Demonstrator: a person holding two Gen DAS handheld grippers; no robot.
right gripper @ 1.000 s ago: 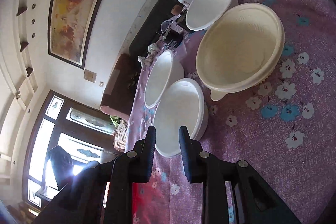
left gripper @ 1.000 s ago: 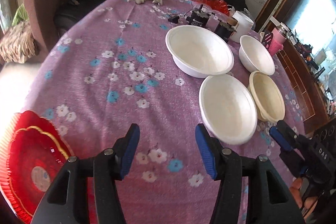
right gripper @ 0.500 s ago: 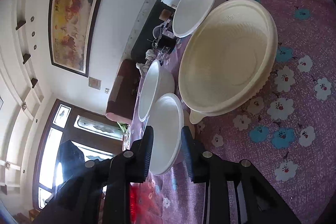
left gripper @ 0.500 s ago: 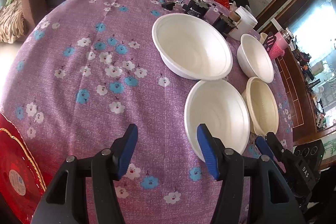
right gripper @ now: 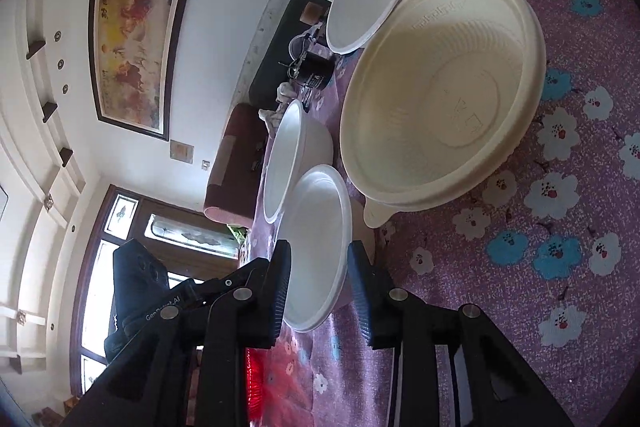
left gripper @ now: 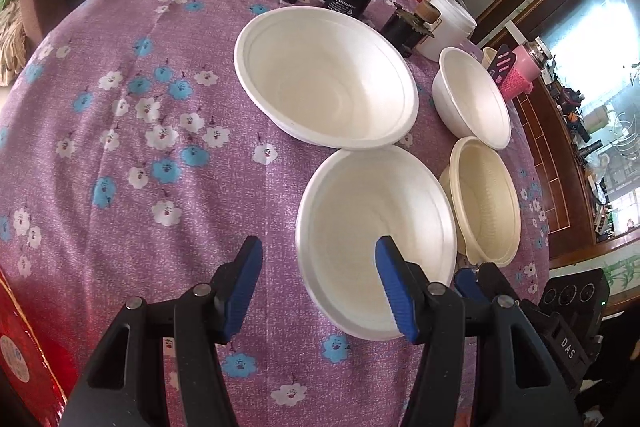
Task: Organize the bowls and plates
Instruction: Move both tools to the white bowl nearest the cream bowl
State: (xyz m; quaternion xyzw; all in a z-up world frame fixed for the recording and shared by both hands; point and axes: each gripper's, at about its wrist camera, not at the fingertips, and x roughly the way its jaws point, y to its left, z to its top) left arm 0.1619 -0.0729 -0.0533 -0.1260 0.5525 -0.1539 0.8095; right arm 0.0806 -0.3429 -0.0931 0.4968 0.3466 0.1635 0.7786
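Left wrist view: the left tongs were held roughly half open above the purple flowered worktop, with nothing gripped; one blue pad overlapped the near white bowl, taken as landmark. A larger white bowl was seen just beyond it, touching its rim, a cream bowl just beside it, and a small white bowl farther off. In the right wrist view, the right tongs were seen narrowly parted around the near white bowl's rim; whether the rim was pressed could not be told.
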